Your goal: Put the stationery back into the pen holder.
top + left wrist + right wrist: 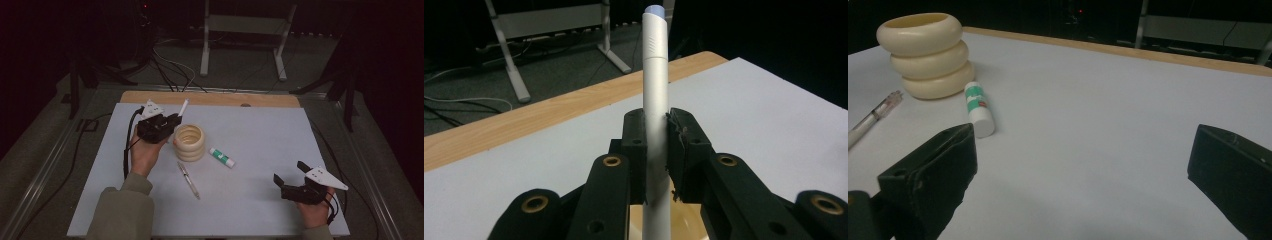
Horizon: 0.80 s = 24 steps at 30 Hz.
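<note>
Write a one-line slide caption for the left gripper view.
Left gripper clamps a white pen upright, above the white mat.

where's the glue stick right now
In the high view the glue stick lies flat on the white mat near its middle, just right of the cream ringed holder and apart from it.

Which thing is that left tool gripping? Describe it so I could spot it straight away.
On the white mat stands a cream holder of three stacked rings. Just left of it, the left tool clamps a slim white marker, cap pointing up and away. Unlike the clear pen and green-banded glue stick, it is off the mat.
</note>
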Motion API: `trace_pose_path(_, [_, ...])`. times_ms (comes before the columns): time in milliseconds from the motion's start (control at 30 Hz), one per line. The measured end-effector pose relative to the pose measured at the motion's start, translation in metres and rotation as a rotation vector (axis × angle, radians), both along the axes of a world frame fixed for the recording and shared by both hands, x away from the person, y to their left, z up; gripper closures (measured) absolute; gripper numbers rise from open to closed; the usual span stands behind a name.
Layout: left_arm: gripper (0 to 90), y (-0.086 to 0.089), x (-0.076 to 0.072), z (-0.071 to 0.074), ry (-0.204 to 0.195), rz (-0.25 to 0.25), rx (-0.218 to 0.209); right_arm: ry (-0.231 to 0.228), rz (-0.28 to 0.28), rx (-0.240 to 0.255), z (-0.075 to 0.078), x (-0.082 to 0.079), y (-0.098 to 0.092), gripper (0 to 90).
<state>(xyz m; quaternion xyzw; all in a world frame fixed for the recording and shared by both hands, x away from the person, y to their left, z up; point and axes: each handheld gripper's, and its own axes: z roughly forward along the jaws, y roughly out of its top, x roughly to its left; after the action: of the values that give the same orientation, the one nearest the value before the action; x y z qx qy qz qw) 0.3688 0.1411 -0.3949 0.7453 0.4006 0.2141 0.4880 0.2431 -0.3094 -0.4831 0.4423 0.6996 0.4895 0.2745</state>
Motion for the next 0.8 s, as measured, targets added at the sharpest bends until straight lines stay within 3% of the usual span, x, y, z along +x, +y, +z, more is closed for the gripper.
trace_pose_path(800, [79.6,-0.022,0.015,-0.011,-0.02,-0.023,-0.02,0.0,0.003,-0.002,0.0,0.0,0.0,0.0])
